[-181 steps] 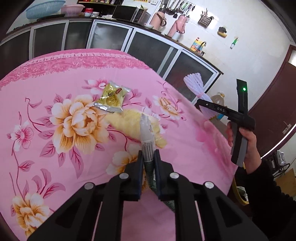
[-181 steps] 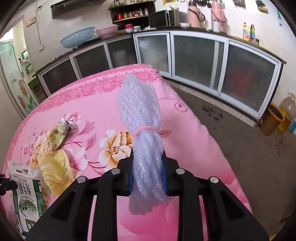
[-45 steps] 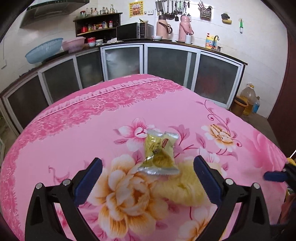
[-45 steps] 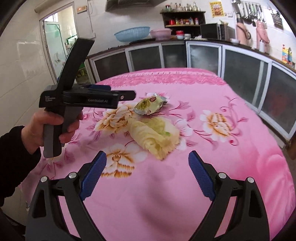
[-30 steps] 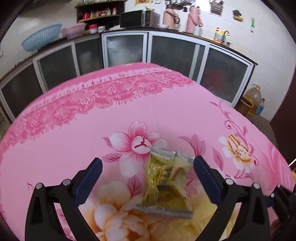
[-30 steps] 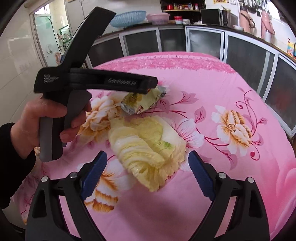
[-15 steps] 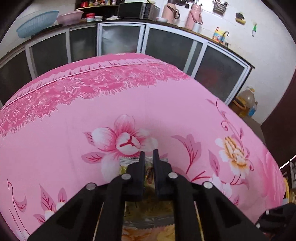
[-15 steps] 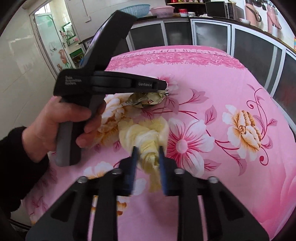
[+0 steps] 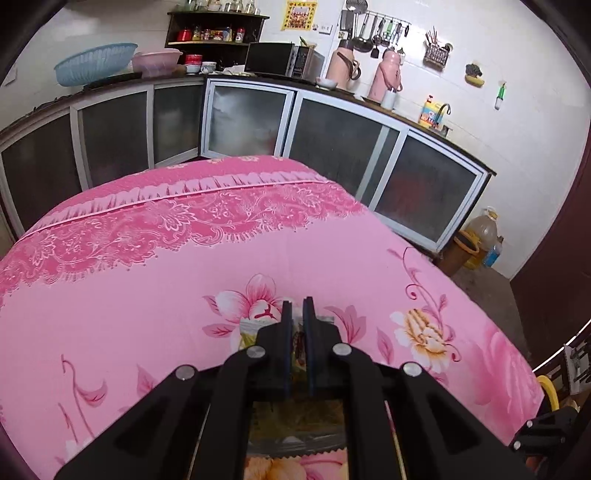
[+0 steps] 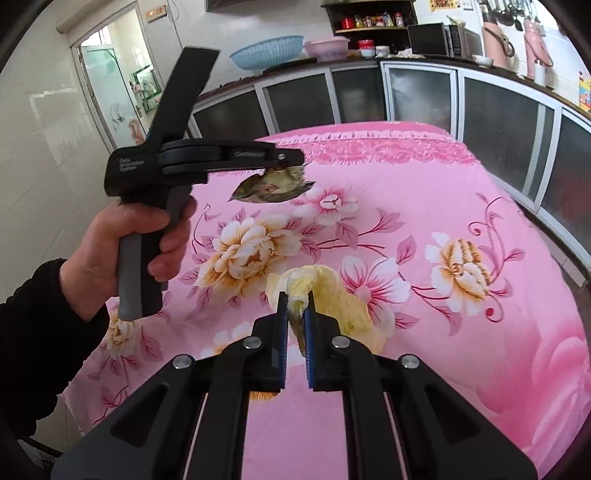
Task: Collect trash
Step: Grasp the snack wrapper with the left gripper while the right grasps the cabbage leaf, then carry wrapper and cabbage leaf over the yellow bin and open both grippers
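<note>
Left gripper [image 9: 297, 314] clamps the wrapper [image 10: 271, 186], lifted clear above the cloth [image 10: 461, 177]. Right gripper [image 10: 295, 301] pinches the leaf [image 10: 332, 295], its bulk trailing near the cloth; that soft leaf could tear or slip free.

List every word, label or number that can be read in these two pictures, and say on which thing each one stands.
No text reads with certainty.
Two small white lines on the left gripper body: blurred; the second perhaps "System".
Logo on its arm: too blurred.
Snack wrapper print: too small.
Yellow wall poster: unreadable.
Yellow bottle label on the counter: unreadable.
Sign over the door: unreadable.
</note>
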Demonstrator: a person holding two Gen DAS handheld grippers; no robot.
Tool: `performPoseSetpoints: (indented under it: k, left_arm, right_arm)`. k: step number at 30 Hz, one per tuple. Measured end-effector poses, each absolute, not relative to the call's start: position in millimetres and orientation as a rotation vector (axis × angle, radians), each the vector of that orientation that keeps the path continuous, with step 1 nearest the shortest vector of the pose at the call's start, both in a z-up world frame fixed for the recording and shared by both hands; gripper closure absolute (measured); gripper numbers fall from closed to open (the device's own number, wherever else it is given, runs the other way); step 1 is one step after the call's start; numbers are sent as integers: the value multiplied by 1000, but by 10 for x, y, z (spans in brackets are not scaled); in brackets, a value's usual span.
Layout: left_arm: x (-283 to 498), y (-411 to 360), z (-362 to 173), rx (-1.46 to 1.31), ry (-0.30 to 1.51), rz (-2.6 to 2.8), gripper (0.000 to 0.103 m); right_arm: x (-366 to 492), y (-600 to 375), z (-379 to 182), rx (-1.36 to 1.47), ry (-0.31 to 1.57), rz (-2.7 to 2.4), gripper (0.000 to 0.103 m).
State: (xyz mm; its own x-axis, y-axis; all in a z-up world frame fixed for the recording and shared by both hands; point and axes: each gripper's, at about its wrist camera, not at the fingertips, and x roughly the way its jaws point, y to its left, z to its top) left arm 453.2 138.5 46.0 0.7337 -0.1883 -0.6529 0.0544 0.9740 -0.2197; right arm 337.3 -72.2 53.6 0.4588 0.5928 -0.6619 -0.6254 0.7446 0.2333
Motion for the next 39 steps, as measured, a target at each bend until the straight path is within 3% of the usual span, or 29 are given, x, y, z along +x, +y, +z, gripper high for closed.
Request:
performPoseSetpoints:
  k: [23, 39]
  left_arm:
    - [3687, 1046, 844, -169, 702, -186, 98]
    - [3405, -416, 867, -85, 719, -464, 97]
  right_arm:
    - [2703, -1866, 1151, 27, 691, 549, 96]
    - [2191, -3214, 1313, 70, 643, 274, 96]
